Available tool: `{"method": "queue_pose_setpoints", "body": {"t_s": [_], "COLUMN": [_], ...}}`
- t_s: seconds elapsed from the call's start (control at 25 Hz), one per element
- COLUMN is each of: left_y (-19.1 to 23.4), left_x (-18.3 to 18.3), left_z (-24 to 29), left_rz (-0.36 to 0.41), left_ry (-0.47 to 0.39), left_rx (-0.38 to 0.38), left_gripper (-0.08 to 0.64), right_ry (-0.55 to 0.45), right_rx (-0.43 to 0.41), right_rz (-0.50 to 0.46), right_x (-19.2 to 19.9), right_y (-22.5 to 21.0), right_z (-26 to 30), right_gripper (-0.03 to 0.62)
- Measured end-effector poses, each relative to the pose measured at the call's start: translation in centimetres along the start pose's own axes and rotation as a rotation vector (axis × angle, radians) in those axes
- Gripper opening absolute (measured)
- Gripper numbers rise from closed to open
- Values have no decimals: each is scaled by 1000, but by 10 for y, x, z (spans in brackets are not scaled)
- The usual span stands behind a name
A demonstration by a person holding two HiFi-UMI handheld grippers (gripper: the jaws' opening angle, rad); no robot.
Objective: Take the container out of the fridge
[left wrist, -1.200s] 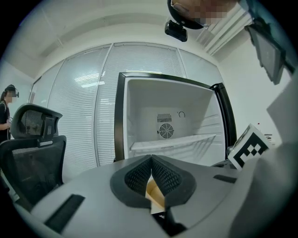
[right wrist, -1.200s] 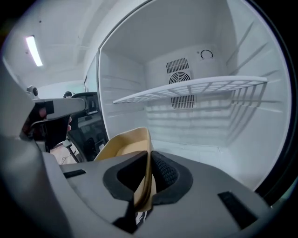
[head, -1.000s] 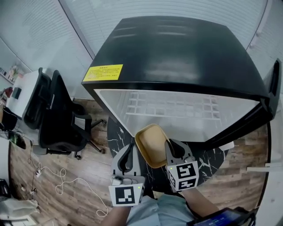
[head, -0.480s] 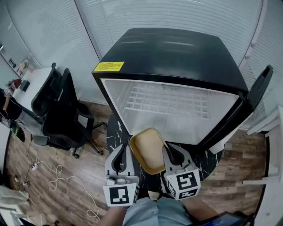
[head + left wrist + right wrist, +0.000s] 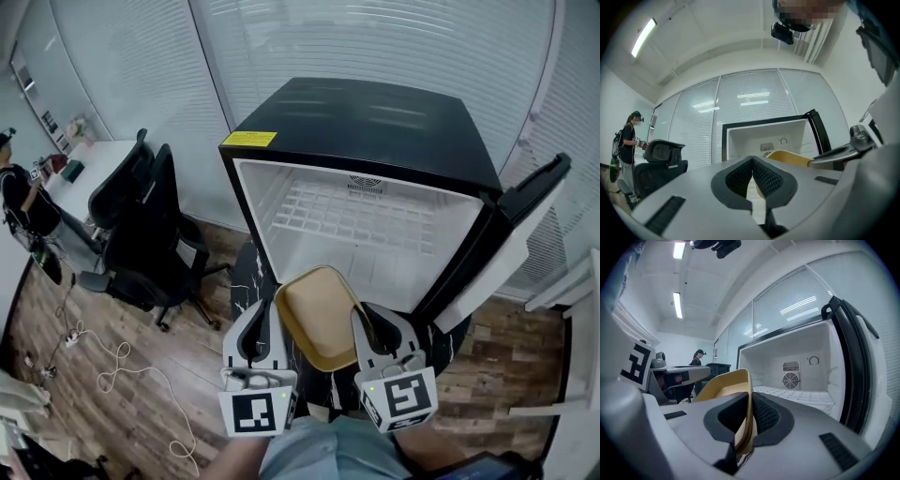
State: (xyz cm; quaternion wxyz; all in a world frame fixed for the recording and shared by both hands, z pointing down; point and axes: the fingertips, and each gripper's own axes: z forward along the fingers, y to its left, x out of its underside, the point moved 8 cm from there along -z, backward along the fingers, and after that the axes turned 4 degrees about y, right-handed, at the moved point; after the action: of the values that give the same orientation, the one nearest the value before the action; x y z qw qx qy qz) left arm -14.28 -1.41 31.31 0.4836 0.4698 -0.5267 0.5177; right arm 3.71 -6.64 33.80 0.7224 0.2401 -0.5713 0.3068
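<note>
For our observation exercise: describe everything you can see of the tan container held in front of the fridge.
The container is a shallow tan tray with rounded corners, matte and empty. It hangs in the air before the open fridge, its hollow facing up. The right gripper is shut on its rim.

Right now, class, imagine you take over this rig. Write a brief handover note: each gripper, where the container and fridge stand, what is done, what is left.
Right gripper: shut on the container, clamping its rim.
Left gripper: shut, nothing between its jaws, beside the container's left edge.
Container: held in the air in front of the fridge, outside it; looks empty.
Fridge: door open.
Done: container is out.
Left: probably set it down and shut the door.
</note>
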Motion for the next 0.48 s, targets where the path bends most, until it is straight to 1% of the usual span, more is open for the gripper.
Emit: {"method": "queue_pose_setpoints", "body": {"t_s": [0.16, 0.28, 0.4, 0.48], "left_y": [-2, -4, -3, -1], "left_x": [-9, -17, -15, -16], "left_z": [-6, -8, -9, -9], "left_rz": [16, 17, -18, -19], "left_ry": [-24, -70, -43, -46], "left_rx": [-15, -11, -24, -27], "left_gripper": [14, 14, 14, 14], "right_ry": [-26, -43, -56, -61], "right_rx": [-12, -14, -10, -9], "right_rz": [-19, -32, -44, -45], "right_x": [-8, -13, -15, -15], "right_y": [2, 3, 4, 4], "right_z": [-3, -4, -4, -2], "right_gripper": [38, 38, 37, 37]}}
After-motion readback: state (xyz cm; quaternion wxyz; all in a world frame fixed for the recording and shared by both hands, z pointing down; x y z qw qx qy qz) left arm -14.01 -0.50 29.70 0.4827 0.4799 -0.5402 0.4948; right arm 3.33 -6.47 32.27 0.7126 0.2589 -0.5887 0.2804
